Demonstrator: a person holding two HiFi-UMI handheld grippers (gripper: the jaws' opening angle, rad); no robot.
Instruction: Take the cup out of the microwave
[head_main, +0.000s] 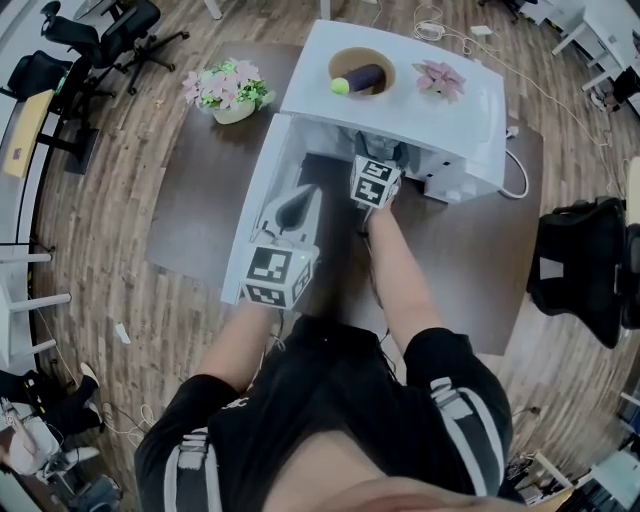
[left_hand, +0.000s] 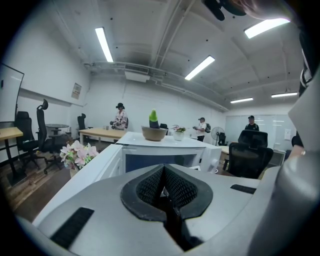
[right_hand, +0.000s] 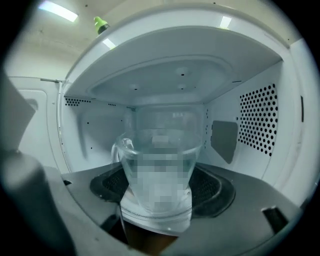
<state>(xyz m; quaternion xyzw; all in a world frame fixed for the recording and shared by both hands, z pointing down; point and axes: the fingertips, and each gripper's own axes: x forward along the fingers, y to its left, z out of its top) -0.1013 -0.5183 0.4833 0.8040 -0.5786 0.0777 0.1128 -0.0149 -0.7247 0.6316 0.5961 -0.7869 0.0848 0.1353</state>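
A clear glass cup with a handle on its left stands inside the white microwave, whose door hangs open to the left. My right gripper reaches into the cavity, its dark pads against both sides of the cup's lower part. In the head view only its marker cube shows at the opening; the cup is hidden there. My left gripper hovers by the open door, jaws shut with nothing between them.
On the microwave's top sit a bowl with an eggplant and a small potted plant. A bunch of flowers stands on the brown table. A black chair is at the right. Several people stand far off.
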